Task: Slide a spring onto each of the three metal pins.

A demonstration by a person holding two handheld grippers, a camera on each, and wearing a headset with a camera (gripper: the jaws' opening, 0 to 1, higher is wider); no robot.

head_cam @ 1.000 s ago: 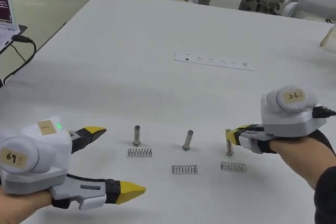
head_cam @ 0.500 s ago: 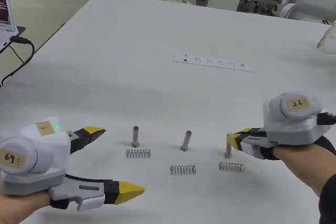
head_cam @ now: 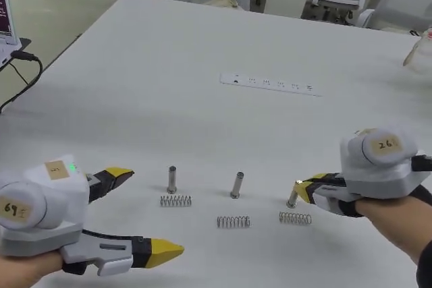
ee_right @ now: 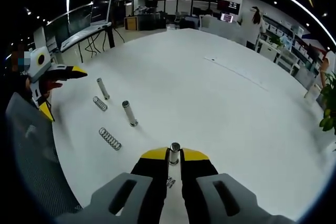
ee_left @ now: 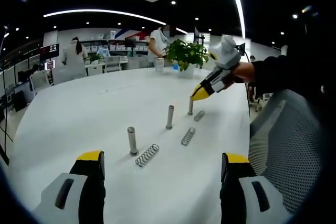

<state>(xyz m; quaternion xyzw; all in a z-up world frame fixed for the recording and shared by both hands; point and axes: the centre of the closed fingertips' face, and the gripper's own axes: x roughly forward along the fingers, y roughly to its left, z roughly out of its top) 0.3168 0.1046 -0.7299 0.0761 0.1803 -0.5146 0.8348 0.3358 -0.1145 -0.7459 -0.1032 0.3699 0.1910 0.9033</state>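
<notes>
The first step is judged to be in hand, since no spring is on a pin yet. Three pins stand in a row on the table (head_cam: 202, 112), and one spring lies just in front of each. The right gripper (ee_right: 174, 157) is clamped on the right pin (ee_right: 174, 148), just under its top, and the right spring (head_cam: 295, 218) lies beside it. The left gripper (head_cam: 142, 214) is held with jaws wide apart near the left pin (head_cam: 171, 179) and left spring (head_cam: 175, 201), touching nothing. The middle pin (head_cam: 237, 184) and middle spring (head_cam: 233, 221) are untouched. Next, a spring must be lifted by the free gripper, its open end aligned over the held pin's top, and the clamp probably moved lower.
</notes>
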